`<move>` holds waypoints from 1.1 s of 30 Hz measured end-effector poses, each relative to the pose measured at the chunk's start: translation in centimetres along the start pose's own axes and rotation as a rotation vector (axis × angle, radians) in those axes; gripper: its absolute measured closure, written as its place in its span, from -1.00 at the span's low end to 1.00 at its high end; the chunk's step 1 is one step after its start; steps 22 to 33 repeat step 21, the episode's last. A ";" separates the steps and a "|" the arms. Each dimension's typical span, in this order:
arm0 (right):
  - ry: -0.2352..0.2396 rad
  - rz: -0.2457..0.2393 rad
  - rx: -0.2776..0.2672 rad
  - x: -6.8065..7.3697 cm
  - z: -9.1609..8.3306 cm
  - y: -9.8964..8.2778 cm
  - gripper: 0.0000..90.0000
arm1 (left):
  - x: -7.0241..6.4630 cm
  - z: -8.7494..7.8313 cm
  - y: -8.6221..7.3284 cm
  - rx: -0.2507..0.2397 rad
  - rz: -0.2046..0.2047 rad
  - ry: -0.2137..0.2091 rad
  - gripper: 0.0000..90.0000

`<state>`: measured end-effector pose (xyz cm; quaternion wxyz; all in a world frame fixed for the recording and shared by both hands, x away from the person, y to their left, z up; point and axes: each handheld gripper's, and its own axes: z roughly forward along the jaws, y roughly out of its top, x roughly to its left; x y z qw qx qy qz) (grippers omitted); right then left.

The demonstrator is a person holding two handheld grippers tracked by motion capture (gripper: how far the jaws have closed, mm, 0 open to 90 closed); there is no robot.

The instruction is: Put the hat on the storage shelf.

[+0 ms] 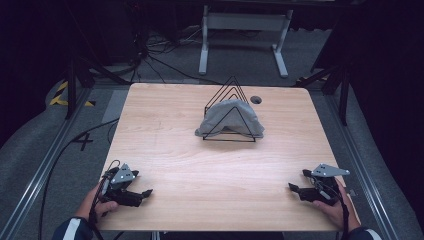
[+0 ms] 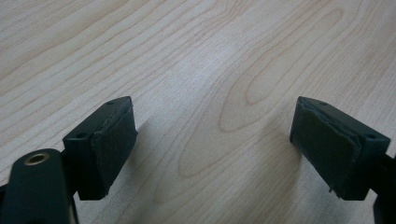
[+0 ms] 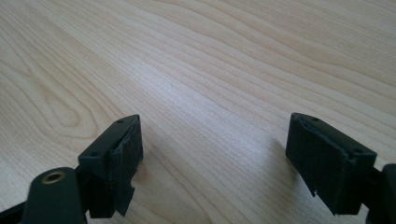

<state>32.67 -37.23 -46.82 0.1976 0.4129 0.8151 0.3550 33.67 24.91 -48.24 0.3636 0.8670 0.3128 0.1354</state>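
Both wide open and empty, the left hand-held gripper (image 1: 146, 192) and right hand-held gripper (image 1: 292, 188) sit about equally far from the grey cloth (image 1: 230, 117) draped in the wire rack (image 1: 229, 107), at one and eleven o'clock from them.

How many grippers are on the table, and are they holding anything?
2. The left gripper rests near the table's front left corner, the right gripper near its front right corner. Both have open jaws with only bare wood between them, well short of the grey cloth draped on the wire rack.

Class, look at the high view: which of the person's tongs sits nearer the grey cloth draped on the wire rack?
Right, narrowly. The right tongs sit near-right of the grey cloth; the left tongs sit near-left, slightly farther away.
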 end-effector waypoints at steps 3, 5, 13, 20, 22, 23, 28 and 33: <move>-0.003 0.001 0.002 0.0 0.0 0.0 -0.57 | -0.1 0.1 0.0 0.000 -0.024 0.001 -0.71; -0.007 0.002 0.001 0.0 0.0 0.0 -0.57 | -0.1 0.1 0.0 0.004 -0.033 0.004 -0.74; -0.011 0.006 0.001 -0.1 0.0 0.0 -0.57 | -0.1 0.1 0.0 0.016 -0.044 0.009 -0.80; -0.011 0.005 0.001 -0.1 0.0 0.0 -0.57 | -0.1 0.1 0.0 0.014 -0.043 0.009 -0.80; -0.011 0.005 0.001 -0.1 0.0 0.0 -0.57 | -0.1 0.1 0.0 0.014 -0.043 0.009 -0.80; -0.011 0.005 0.001 -0.1 0.0 0.0 -0.57 | -0.1 0.1 0.0 0.014 -0.043 0.009 -0.80; -0.011 0.005 0.001 -0.1 0.0 0.0 -0.57 | -0.1 0.1 0.0 0.014 -0.043 0.009 -0.80; -0.011 0.005 0.001 -0.1 0.0 0.0 -0.57 | -0.1 0.1 0.0 0.014 -0.043 0.009 -0.80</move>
